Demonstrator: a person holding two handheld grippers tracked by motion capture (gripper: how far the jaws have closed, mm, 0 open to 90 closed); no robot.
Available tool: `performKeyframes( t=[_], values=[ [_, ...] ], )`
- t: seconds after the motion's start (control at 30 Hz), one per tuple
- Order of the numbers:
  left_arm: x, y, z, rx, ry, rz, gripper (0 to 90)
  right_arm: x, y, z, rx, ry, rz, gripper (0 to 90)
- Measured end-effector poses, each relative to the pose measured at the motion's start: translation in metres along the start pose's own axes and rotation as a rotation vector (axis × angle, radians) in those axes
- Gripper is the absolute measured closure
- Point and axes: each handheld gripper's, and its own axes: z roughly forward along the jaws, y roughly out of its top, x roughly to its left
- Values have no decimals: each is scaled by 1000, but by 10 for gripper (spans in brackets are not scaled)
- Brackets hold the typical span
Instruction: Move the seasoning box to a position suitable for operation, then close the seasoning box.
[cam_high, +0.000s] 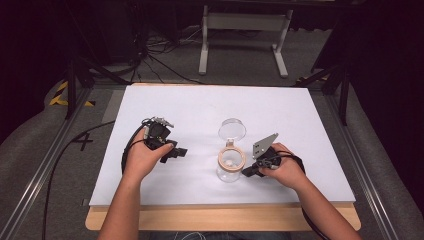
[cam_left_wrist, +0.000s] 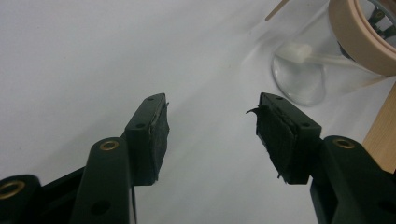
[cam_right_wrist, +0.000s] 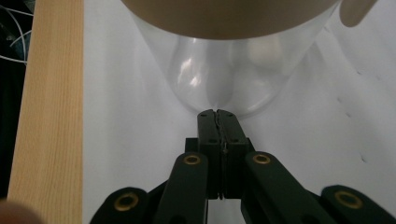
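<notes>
A clear glass jar (cam_high: 229, 171) with a pale wooden rim (cam_high: 230, 159) stands near the middle of the white board. A small white thing lies inside it. Just behind the jar rests a round clear lid (cam_high: 232, 130). My right gripper (cam_high: 246, 172) is shut with nothing between its jaws. Its tip (cam_right_wrist: 218, 114) is right at the foot of the jar (cam_right_wrist: 219, 79); I cannot tell if they touch. My left gripper (cam_high: 181, 151) rests on the board left of the jar, open and empty. Its jaws (cam_left_wrist: 210, 105) point towards the jar (cam_left_wrist: 301, 77).
The white board (cam_high: 200, 105) lies on a wooden table whose front edge (cam_high: 225, 217) shows below it. Bare board lies behind and to both sides of the jar. Cables (cam_high: 160, 50) and a stand's white legs (cam_high: 240, 45) are on the floor beyond.
</notes>
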Motion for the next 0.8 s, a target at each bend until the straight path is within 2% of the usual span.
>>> performKeyframes(
  t=[0.13,0.17,0.2,0.23,0.27,0.33,0.37,0.43,0.47,0.5,0.57,0.6,0.73,0.8],
  values=[
    [0,0,2,0,-2,6,429,2,2,1,2,5,-7,899],
    [-1,0,3,2,7,13,410,2,1,0,-6,5,3,899],
    [-1,0,4,-6,32,23,385,1,1,-3,-12,5,13,899],
    [-3,1,5,-5,54,16,360,0,0,-8,-14,-21,19,899],
    [-3,1,7,-8,64,8,356,-2,-2,-15,-33,-45,50,899],
    [-4,3,7,13,66,44,402,-4,-5,-28,-76,-74,78,899],
    [-3,4,7,9,69,63,419,-5,-7,-33,-87,-82,86,899],
    [-3,4,7,7,70,99,524,-5,-9,-39,-103,-98,96,899],
    [-3,4,7,10,69,149,591,-5,-10,-41,-104,-103,100,899],
    [-4,5,7,6,65,175,613,-4,-11,-43,-115,-103,111,898],
    [-6,7,7,2,25,178,684,-2,-10,-47,-132,-100,121,899],
    [-6,7,7,2,25,178,721,-2,-10,-47,-132,-100,121,899],
    [-10,14,7,-23,7,204,780,5,-2,-57,-224,-96,129,898],
    [-11,16,8,-22,3,207,776,6,0,-59,-236,-97,128,898]
  ],
)
